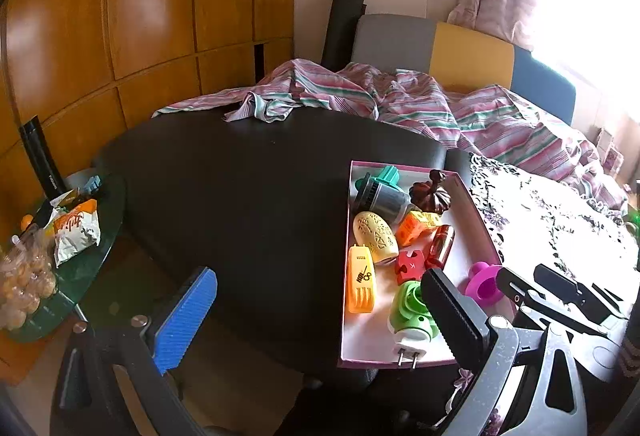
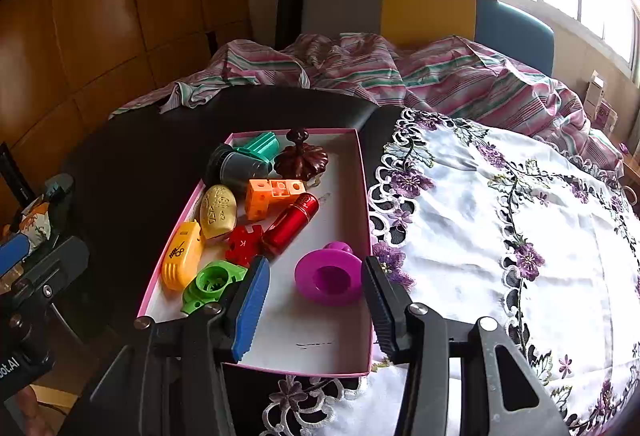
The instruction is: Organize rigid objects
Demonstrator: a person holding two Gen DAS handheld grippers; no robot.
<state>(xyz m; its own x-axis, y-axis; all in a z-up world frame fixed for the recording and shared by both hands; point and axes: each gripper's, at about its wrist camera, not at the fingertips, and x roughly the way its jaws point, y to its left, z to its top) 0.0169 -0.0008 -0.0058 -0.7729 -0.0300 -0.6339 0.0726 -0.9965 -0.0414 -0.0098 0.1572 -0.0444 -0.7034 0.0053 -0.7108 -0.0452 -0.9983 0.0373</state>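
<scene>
The pink-rimmed box [image 2: 362,195] on the dark surface [image 1: 248,195] holds a magenta funnel-shaped piece [image 2: 329,276], a red cylinder [image 2: 291,224], orange block [image 2: 272,195], red puzzle piece [image 2: 244,244], yellow comb-like toy [image 2: 182,256], cream oval [image 2: 218,211], green plug [image 2: 210,286], grey-teal cylinder [image 2: 244,163] and brown carved lid [image 2: 301,157]. The magenta piece lies near the box's right wall, its mouth facing the camera. The red cylinder's long axis slants toward the box's far right corner. The right tongs [image 2: 316,310] stand apart above the magenta piece, gripping nothing. The left tongs [image 1: 320,312] are wide, empty.

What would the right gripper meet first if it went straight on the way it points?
Most likely the magenta cup, lying in the pink box between the open jaws of the right gripper; depth is uncertain.
</scene>
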